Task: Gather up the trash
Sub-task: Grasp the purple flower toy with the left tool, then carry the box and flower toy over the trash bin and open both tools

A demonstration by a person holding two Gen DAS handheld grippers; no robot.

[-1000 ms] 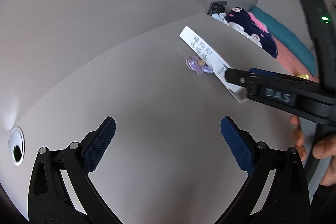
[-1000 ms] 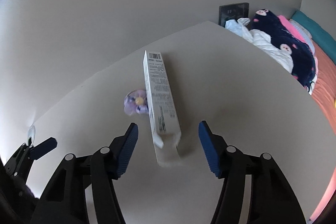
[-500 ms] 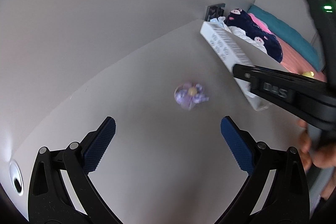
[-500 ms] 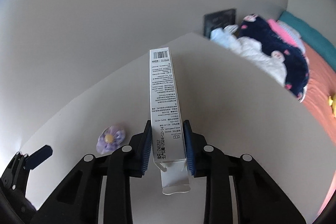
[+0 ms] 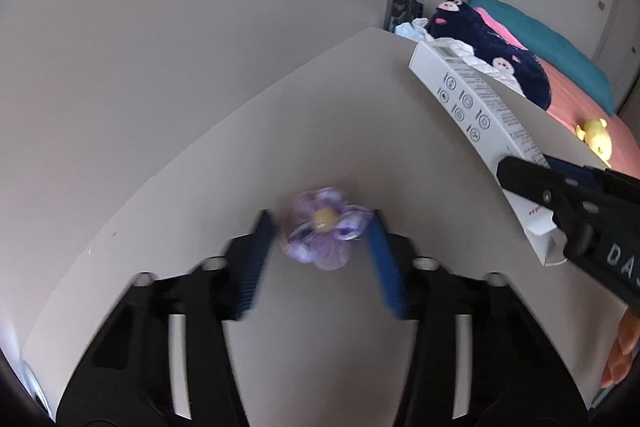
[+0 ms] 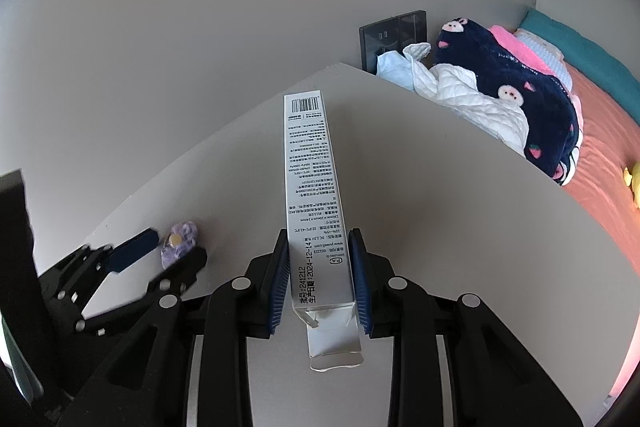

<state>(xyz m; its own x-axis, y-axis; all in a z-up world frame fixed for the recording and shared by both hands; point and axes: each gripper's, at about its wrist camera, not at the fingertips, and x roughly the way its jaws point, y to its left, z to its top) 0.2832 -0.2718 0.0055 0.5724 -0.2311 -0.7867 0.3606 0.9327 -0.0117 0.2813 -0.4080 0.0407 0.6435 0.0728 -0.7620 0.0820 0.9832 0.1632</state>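
A pale table [image 6: 460,227] fills both views, set against a plain wall with a bed [image 6: 600,131] along its far side. The right gripper [image 6: 320,267] is clenched on a long white carton [image 6: 308,187], its blue fingers [image 6: 280,279] pressing the carton's two sides near the open flap end; the carton is lifted off the table and points away toward the wall. The left gripper [image 5: 320,231] has just been closing its fingers around a small purple flower-shaped piece [image 5: 324,231] with a yellow centre, which lies on the table between them; the blur hides whether the pads touch it. The carton and right gripper stand just to the right of this flower. On the bed lie a navy blanket [image 6: 512,87], white quilted cloth [image 6: 460,95] and a yellow soft toy [image 5: 596,137]. A dark wall socket [image 6: 390,35] sits behind the table corner.
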